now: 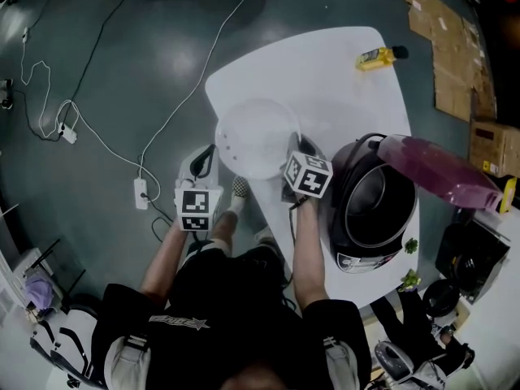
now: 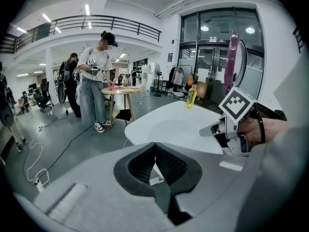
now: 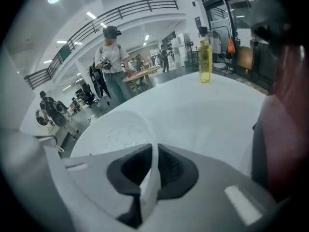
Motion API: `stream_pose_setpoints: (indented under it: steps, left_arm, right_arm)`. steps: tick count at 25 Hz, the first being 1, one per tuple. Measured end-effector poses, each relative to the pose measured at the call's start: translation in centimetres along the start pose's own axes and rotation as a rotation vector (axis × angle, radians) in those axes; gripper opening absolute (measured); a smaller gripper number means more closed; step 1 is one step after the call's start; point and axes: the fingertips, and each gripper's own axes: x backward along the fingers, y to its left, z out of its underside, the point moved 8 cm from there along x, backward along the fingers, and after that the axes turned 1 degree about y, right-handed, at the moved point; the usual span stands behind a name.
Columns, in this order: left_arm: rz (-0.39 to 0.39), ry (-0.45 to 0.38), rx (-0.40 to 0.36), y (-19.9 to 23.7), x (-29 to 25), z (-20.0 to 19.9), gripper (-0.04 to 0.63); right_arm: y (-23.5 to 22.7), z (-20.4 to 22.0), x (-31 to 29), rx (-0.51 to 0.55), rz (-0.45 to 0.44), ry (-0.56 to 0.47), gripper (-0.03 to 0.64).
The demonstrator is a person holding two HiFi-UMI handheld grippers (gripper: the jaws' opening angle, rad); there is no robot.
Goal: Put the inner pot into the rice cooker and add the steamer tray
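Steamer tray (image 1: 256, 136) flat on white tabletop (image 1: 341, 88), just left of rice cooker (image 1: 355, 258). Left gripper (image 2: 154, 148) beside tabletop edge, jaws together, nothing between, just short of tray's left side. Right gripper (image 3: 153, 152) jaws pinched on thin white rim at tray's right side. Inner pot (image 1: 370, 201) apparently seated already; purple lid (image 1: 435, 169) up. Next, likely: lift level. Single-edge hold, so expect sag. Steady far side with left, clear cooker's rim, lower square onto pot.
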Motion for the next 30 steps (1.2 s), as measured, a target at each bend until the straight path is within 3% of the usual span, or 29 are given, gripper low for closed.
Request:
stream_pose_setpoints:
  steps: [13,30]
  left_arm:
    - [-0.041,-0.054,0.019,1.4,2.6,-0.8,0.011]
    - [-0.069,-0.265,-0.024,1.4,9.8,-6.8,0.011]
  right_arm:
    - [1.9,-1.4,2.4,-0.008,-0.036,-0.067,0.025]
    - [5.0,-6.0,15.7,0.030,-0.044,-0.303,0.025]
